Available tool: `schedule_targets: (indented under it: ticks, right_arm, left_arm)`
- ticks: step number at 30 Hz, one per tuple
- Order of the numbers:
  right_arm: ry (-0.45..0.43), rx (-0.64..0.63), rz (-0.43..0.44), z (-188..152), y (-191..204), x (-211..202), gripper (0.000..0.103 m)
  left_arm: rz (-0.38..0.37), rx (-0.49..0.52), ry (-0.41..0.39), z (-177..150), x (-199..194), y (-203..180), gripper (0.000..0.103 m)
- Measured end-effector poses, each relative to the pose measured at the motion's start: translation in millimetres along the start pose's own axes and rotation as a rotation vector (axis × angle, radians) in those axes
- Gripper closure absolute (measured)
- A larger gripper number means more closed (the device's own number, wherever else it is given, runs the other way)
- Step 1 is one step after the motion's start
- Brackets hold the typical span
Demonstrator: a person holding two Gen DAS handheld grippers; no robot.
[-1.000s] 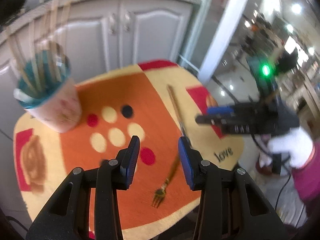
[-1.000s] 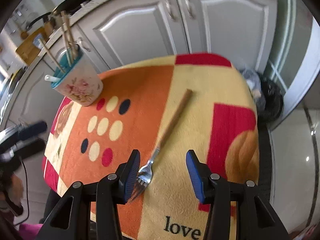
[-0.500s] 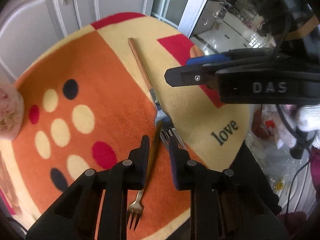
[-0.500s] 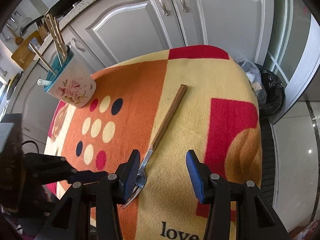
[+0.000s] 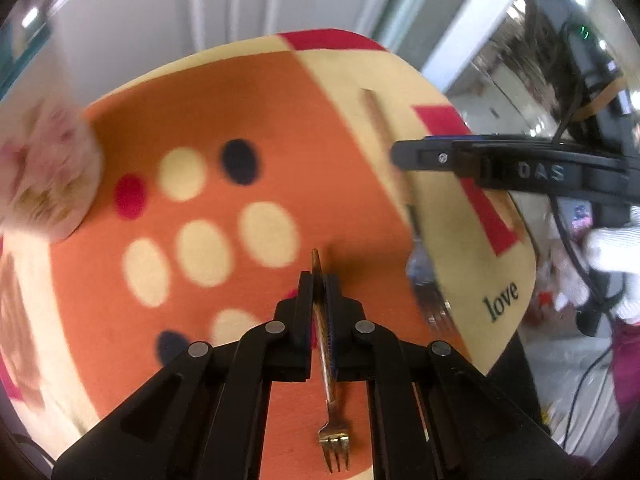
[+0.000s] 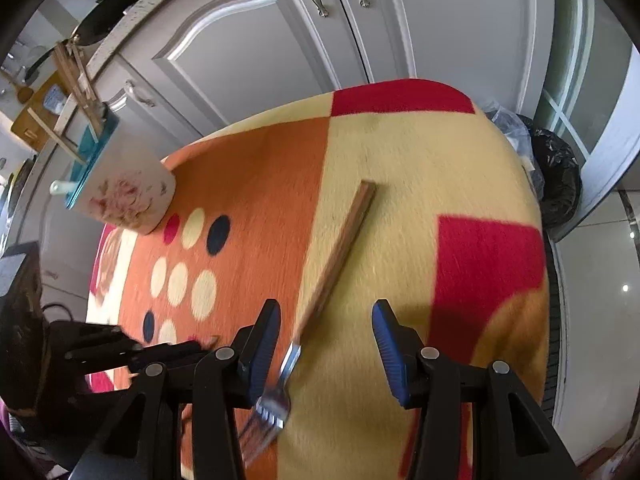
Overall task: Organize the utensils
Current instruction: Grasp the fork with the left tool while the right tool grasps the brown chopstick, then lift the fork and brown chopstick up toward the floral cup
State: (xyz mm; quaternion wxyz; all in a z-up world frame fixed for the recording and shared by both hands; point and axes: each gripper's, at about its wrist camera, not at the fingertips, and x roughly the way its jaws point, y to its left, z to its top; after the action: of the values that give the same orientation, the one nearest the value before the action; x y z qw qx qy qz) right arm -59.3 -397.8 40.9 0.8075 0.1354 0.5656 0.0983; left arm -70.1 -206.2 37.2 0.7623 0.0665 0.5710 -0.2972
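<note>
My left gripper (image 5: 319, 284) is shut on the handle of a small gold fork (image 5: 329, 392), whose tines point back toward the camera. A larger fork with a wooden handle (image 6: 340, 248) and steel tines lies on the orange and yellow mat (image 6: 420, 160); it also shows in the left wrist view (image 5: 416, 232). My right gripper (image 6: 326, 356) is open just above it, fingers either side of its neck. A floral cup (image 6: 128, 196) holding chopsticks stands at the mat's far left, and shows in the left wrist view (image 5: 44, 176).
Grey cabinet doors (image 6: 320, 40) stand behind the small table. A black bin bag (image 6: 556, 176) sits on the floor at the right. My right gripper shows side-on in the left wrist view (image 5: 500, 168), my left gripper in the right wrist view (image 6: 120, 352).
My left gripper has closed fully on the gold fork and swung back toward the cup. My right gripper has come lower and nearer over the wooden-handled fork, still open.
</note>
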Motion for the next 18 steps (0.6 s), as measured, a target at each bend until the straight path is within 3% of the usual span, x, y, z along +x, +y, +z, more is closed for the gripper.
schedule_targets:
  ticks: [5, 11, 18]
  right_arm:
    - [0.018, 0.021, -0.038, 28.8, -6.8, 21.2, 0.057]
    - [-0.002, -0.072, -0.103, 50.9, 10.0, 34.8, 0.087]
    - [-0.037, -0.113, -0.011, 36.3, 23.5, 6.7, 0.091]
  left_arm:
    - [-0.026, -0.105, -0.032, -1.3, -13.6, 29.8, 0.099]
    - [-0.043, -0.162, -0.061, -6.9, -22.6, 36.0, 0.099]
    - [-0.059, -0.173, -0.127, -13.1, -53.3, 40.7, 0.099]
